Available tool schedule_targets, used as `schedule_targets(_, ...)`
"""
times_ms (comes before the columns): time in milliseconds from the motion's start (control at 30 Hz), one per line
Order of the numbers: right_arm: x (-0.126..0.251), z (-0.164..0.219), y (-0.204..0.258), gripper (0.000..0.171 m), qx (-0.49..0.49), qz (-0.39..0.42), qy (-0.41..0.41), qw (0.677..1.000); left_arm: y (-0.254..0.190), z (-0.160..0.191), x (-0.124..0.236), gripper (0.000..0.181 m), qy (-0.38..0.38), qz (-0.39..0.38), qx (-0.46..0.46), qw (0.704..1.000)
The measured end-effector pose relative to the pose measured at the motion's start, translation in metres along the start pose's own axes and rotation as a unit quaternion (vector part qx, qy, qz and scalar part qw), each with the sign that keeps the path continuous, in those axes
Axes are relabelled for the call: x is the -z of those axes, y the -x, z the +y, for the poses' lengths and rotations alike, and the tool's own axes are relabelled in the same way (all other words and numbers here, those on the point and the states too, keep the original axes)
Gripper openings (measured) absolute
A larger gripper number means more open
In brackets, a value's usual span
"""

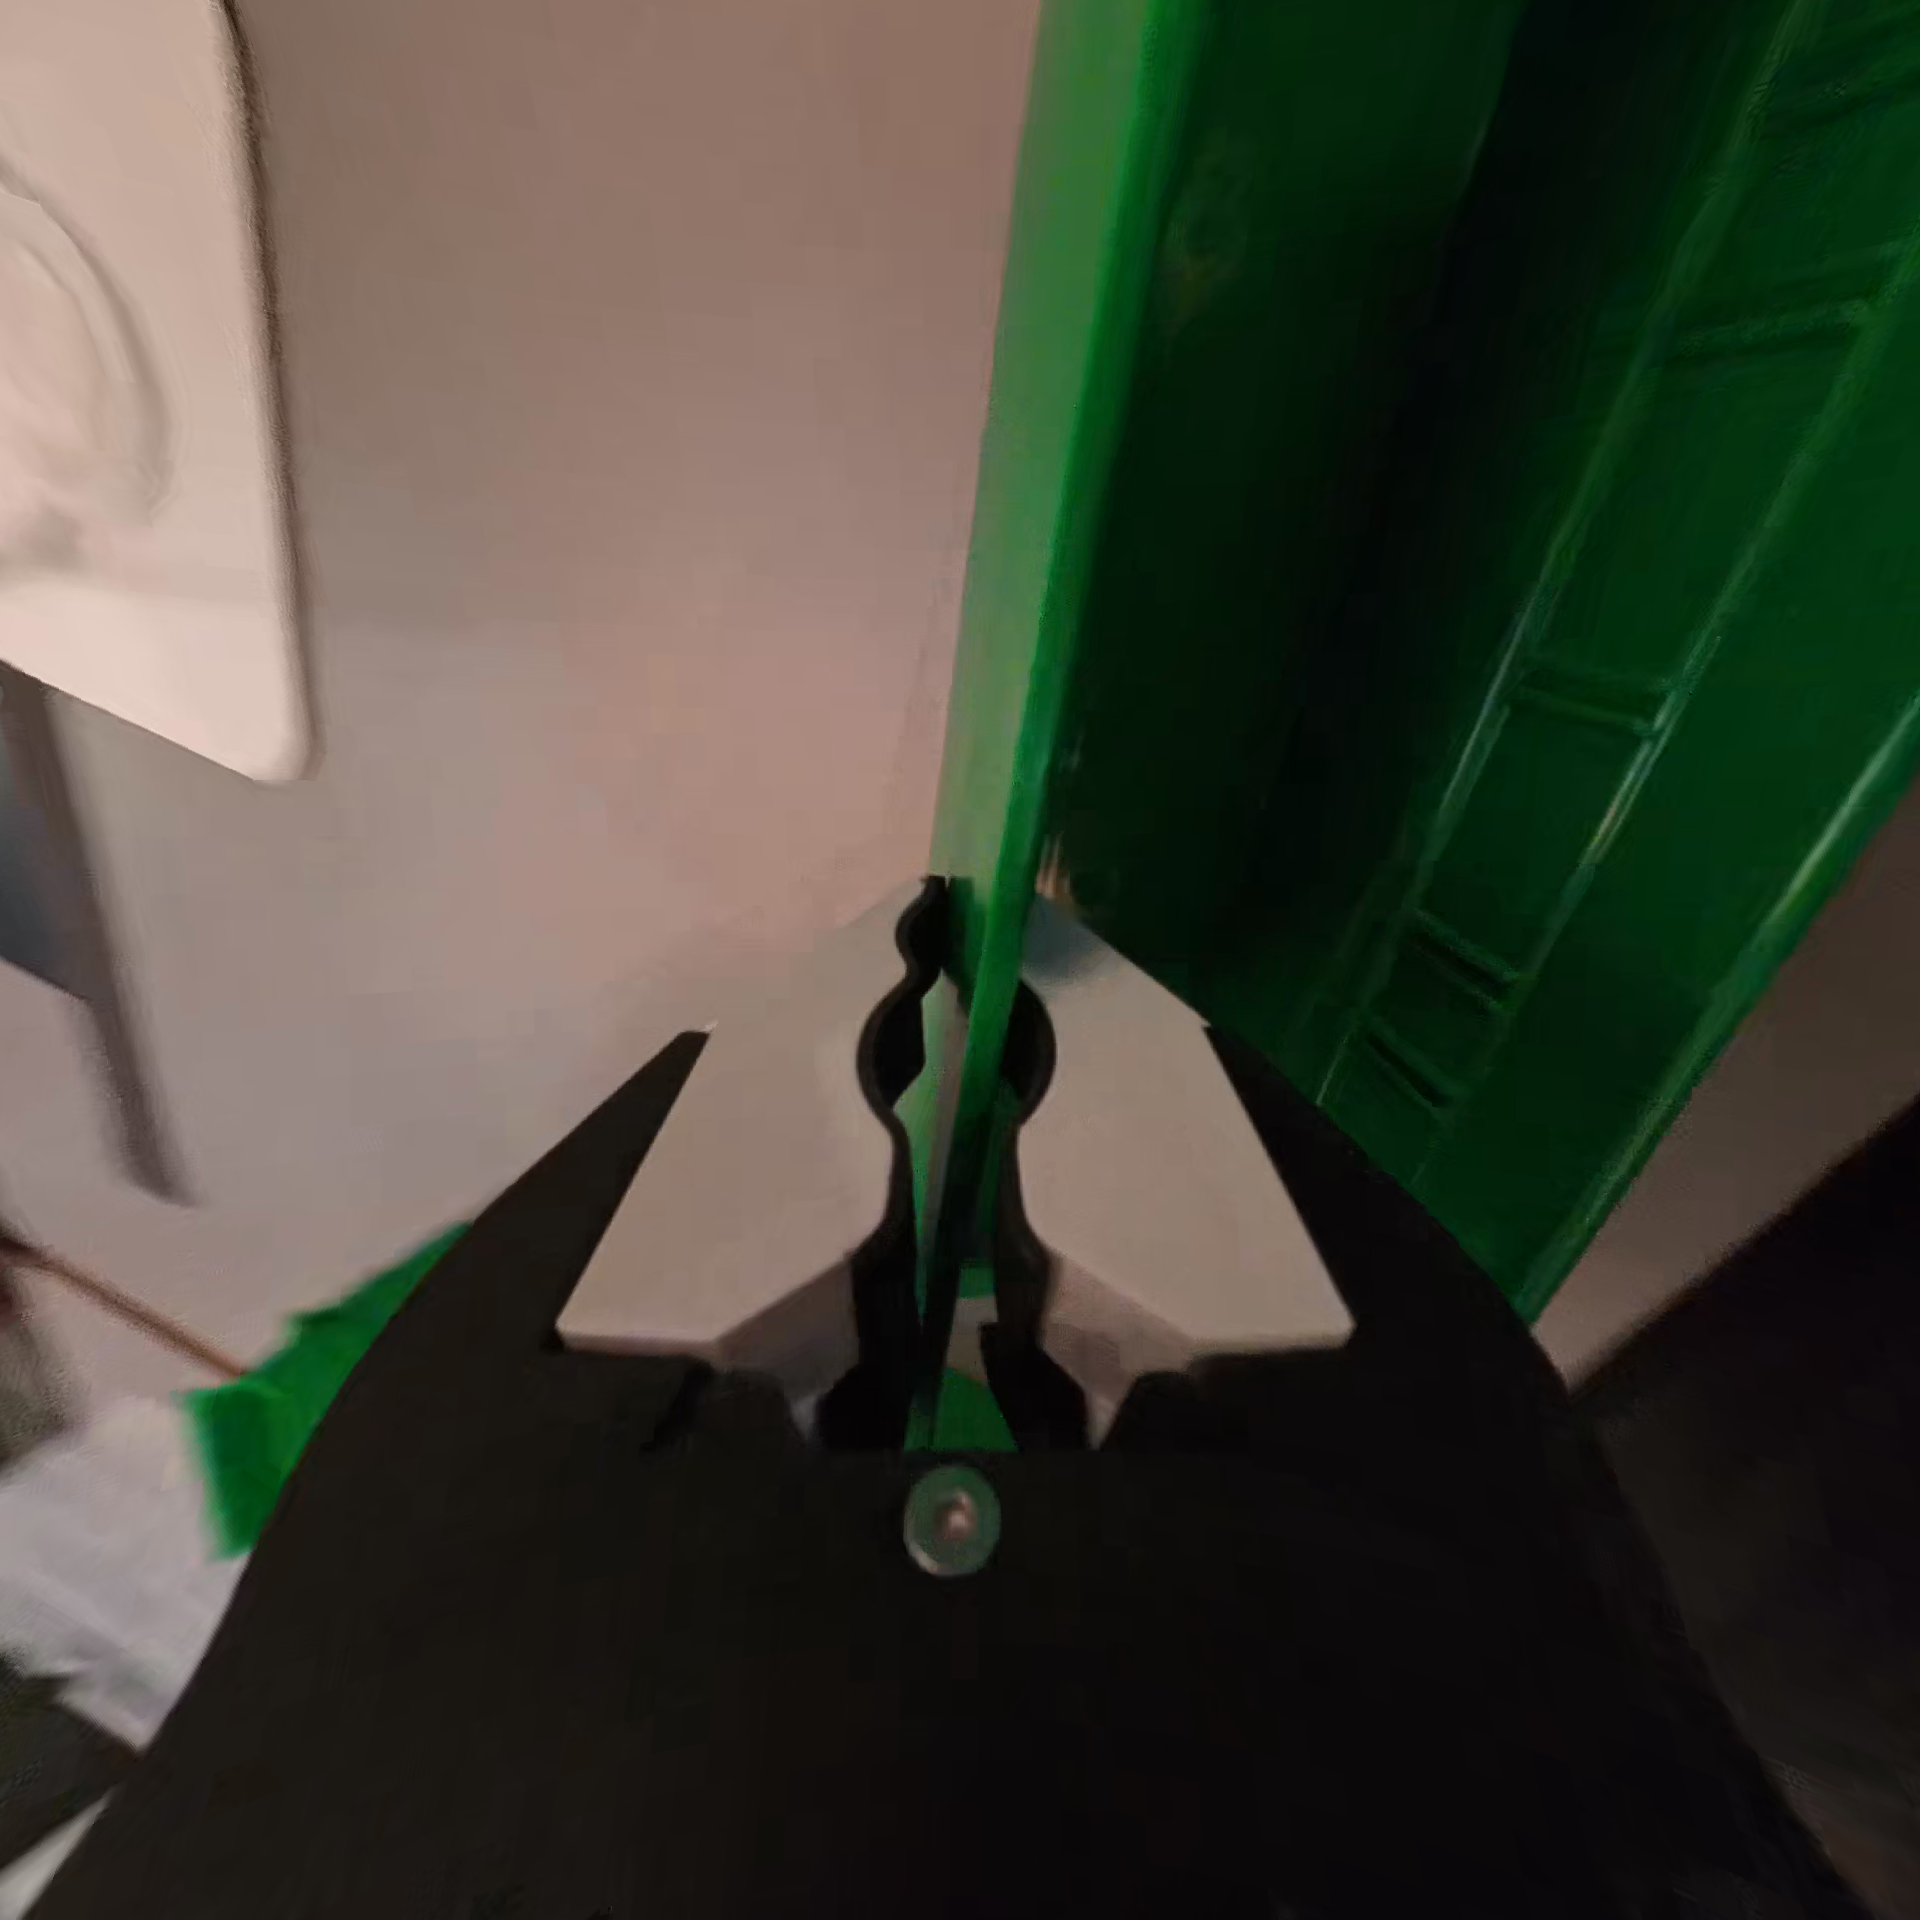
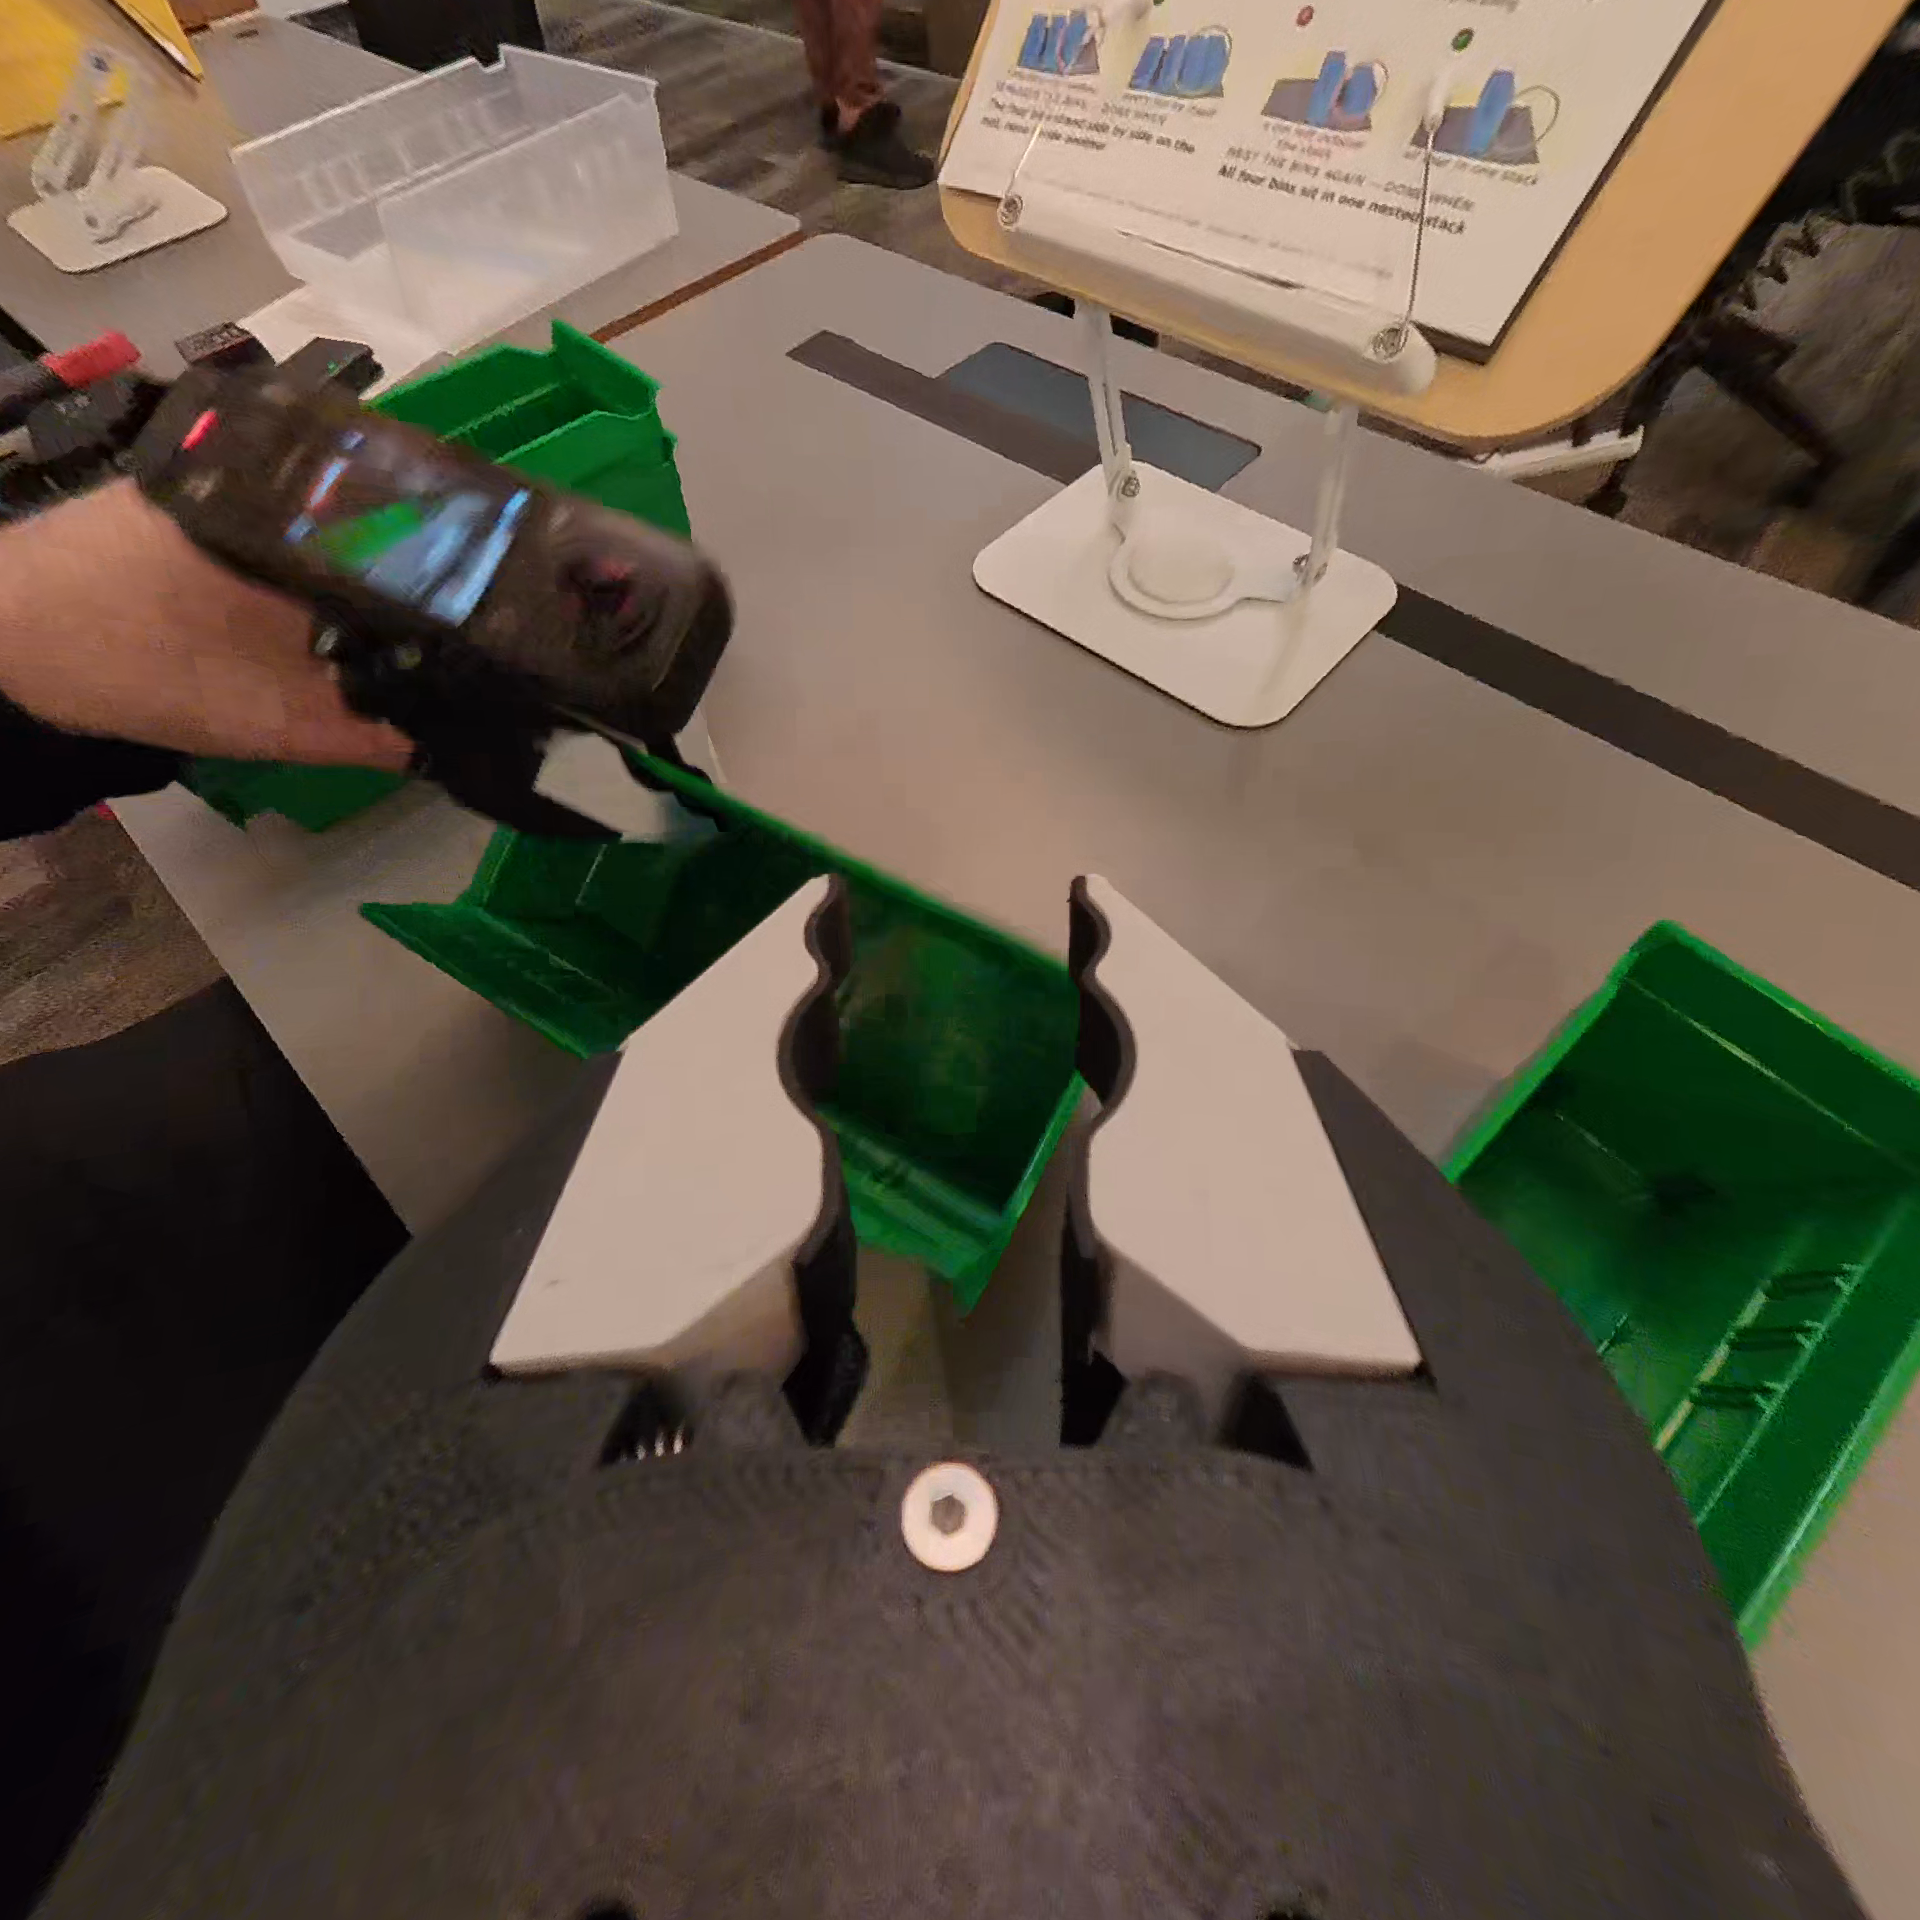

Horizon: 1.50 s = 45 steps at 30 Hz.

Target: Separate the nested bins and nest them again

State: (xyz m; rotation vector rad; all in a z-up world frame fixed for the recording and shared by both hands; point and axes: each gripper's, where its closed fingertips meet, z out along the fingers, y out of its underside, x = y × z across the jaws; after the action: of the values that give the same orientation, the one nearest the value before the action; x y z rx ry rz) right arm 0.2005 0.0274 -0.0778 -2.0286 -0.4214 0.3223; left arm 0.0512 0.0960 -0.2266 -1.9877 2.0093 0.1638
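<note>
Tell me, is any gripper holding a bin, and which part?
The left gripper pinches a green bin by its thin side wall. The right gripper is open and holds nothing.

On my grey table [image 2: 1039, 727], far right, I note a white stand [image 2: 1184, 592] carrying a tan board [image 2: 1621, 301] with a printed instruction sheet [image 2: 1299, 114]. Far left, on a neighbouring surface, I note a clear plastic bin [image 2: 457, 177] and a small clear holder [image 2: 94, 135].
</note>
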Motion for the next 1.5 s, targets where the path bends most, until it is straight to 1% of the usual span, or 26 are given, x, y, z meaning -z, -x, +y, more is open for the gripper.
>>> schedule_targets(33, 0.001, 0.003, 0.0, 0.041, -0.006, -0.005, 0.006, 1.0, -0.002, 0.006, -0.003, 0.003, 0.019, 0.034, 0.037, 0.999)
schedule_targets(100, -0.003, 0.015, 0.004, 0.043, -0.018, -0.021, 0.031, 0.999, -0.002, 0.009, -0.006, 0.003, 0.017, 0.073, 0.107, 0.991)
schedule_targets(167, -0.012, 0.035, 0.014, 0.05, -0.019, -0.036, 0.075, 0.996, -0.012, 0.011, -0.01, 0.005, 0.019, 0.141, 0.175, 0.974)
schedule_targets(200, -0.016, 0.046, 0.023, 0.054, -0.023, -0.053, 0.102, 0.993, -0.015, 0.012, -0.013, 0.004, 0.018, 0.161, 0.206, 0.965)
schedule_targets(233, -0.019, 0.055, 0.035, 0.052, -0.029, -0.074, 0.121, 0.989, -0.019, 0.012, -0.015, 0.004, 0.016, 0.182, 0.232, 0.955)
schedule_targets(267, -0.023, 0.062, 0.044, 0.056, -0.032, -0.085, 0.135, 0.987, -0.025, 0.014, -0.017, 0.005, 0.018, 0.207, 0.252, 0.945)
schedule_targets(300, -0.027, 0.072, 0.052, 0.063, -0.034, -0.09, 0.154, 0.983, -0.03, 0.012, -0.016, 0.006, 0.011, 0.236, 0.276, 0.932)
schedule_targets(400, -0.044, 0.105, 0.077, 0.08, -0.052, -0.123, 0.218, 0.967, -0.042, 0.003, -0.009, 0.021, -0.031, 0.302, 0.327, 0.895)
schedule_targets(433, -0.049, 0.114, 0.08, 0.081, -0.053, -0.126, 0.231, 0.963, -0.045, 0.0, -0.007, 0.026, -0.046, 0.313, 0.337, 0.887)
schedule_targets(467, -0.055, 0.12, 0.082, 0.08, -0.054, -0.126, 0.24, 0.961, -0.049, -0.004, -0.004, 0.034, -0.059, 0.324, 0.346, 0.878)
schedule_targets(533, -0.064, 0.126, 0.086, 0.076, -0.063, -0.136, 0.248, 0.957, -0.056, -0.01, 0.0, 0.04, -0.078, 0.345, 0.36, 0.863)
schedule_targets(567, -0.067, 0.128, 0.084, 0.071, -0.062, -0.135, 0.254, 0.956, -0.061, -0.012, 0.002, 0.044, -0.085, 0.352, 0.363, 0.859)
schedule_targets(633, -0.069, 0.134, 0.077, 0.068, -0.053, -0.124, 0.269, 0.954, -0.062, -0.015, 0.002, 0.045, -0.099, 0.343, 0.37, 0.858)
schedule_targets(700, -0.067, 0.137, 0.07, 0.063, -0.049, -0.117, 0.284, 0.95, -0.065, -0.023, 0.006, 0.051, -0.117, 0.356, 0.382, 0.845)
schedule_targets(767, -0.061, 0.139, 0.059, 0.058, -0.026, -0.095, 0.306, 0.947, -0.07, -0.033, 0.009, 0.056, -0.134, 0.375, 0.392, 0.829)
schedule_targets(900, -0.054, 0.138, 0.025, 0.057, -0.007, -0.04, 0.328, 0.944, -0.072, -0.056, 0.011, 0.065, -0.169, 0.391, 0.404, 0.809)
schedule_targets(1000, -0.047, 0.139, 0.0, 0.052, -0.001, -0.015, 0.347, 0.938, -0.079, -0.073, 0.012, 0.065, -0.184, 0.412, 0.412, 0.792)
schedule_targets(1067, -0.042, 0.141, -0.016, 0.044, -0.004, -0.004, 0.357, 0.934, -0.083, -0.084, 0.012, 0.062, -0.191, 0.415, 0.409, 0.79)
schedule_targets(1233, -0.032, 0.146, -0.046, 0.034, -0.017, 0.01, 0.357, 0.934, -0.085, -0.109, 0.009, 0.059, -0.205, 0.426, 0.408, 0.781)
schedule_targets(1333, -0.024, 0.154, -0.06, 0.035, -0.007, 0.02, 0.361, 0.932, -0.087, -0.124, 0.008, 0.06, -0.211, 0.429, 0.403, 0.78)
schedule_targets(1500, -0.01, 0.159, -0.079, 0.034, -0.024, 0.03, 0.35, 0.936, -0.092, -0.148, 0.008, 0.061, -0.218, 0.443, 0.397, 0.774)
